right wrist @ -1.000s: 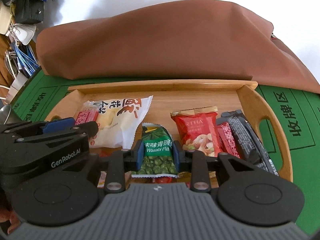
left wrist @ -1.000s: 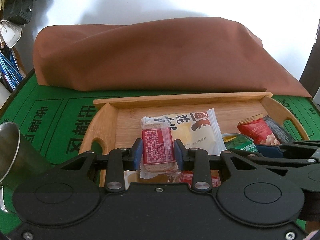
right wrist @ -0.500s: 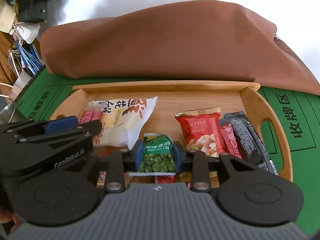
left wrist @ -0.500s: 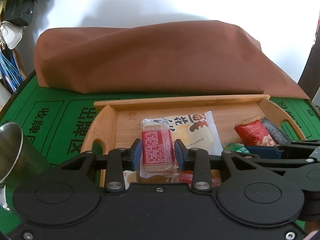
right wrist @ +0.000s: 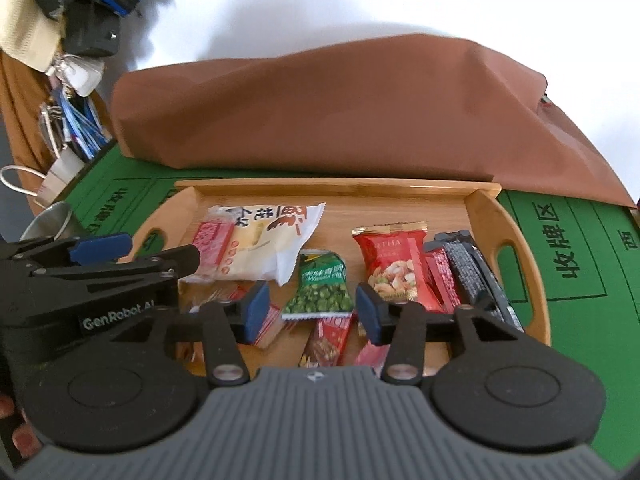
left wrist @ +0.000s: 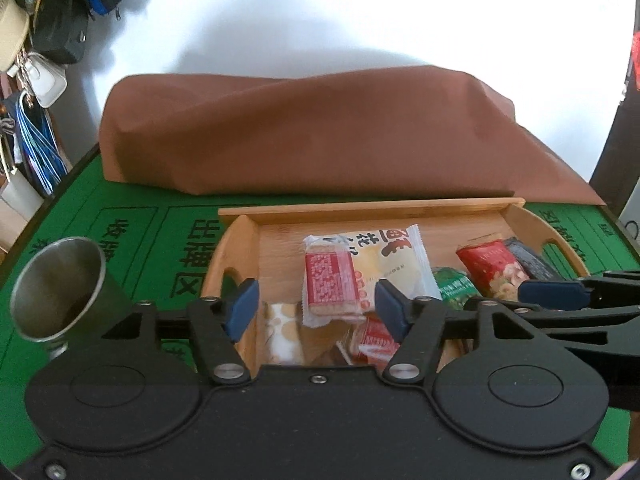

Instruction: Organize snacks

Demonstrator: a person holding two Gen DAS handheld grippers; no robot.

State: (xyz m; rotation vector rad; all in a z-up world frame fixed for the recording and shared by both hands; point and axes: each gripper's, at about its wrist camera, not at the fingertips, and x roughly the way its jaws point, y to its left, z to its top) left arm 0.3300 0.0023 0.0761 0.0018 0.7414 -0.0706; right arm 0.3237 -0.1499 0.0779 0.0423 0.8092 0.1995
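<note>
Both grippers hang over the near edge of the wooden tray (right wrist: 524, 312), left gripper (left wrist: 316, 306) and right gripper (right wrist: 308, 312) fingers opening, nothing between the pads. Red biscuit pack (left wrist: 330, 282) and green pea pack (right wrist: 322, 290) lie loose mid-tray; every visible snack is inside it. The task looks nearly done; only tidying seems left.

A: What sits under the brown cloth (left wrist: 308, 136)?

B: Cannot tell; it covers its load fully in both views.

A: Lower middle of the right wrist view?

B: The right tool (right wrist: 308, 308) body hides the near rim of the wooden tray (right wrist: 488, 208) and cuts off 2 red packets (right wrist: 332, 336).

A: The steel cup (left wrist: 60, 284)?

B: Its base is hidden behind the left tool (left wrist: 316, 308). The hanging bags (left wrist: 64, 12) at upper left are cropped by the edge.
</note>
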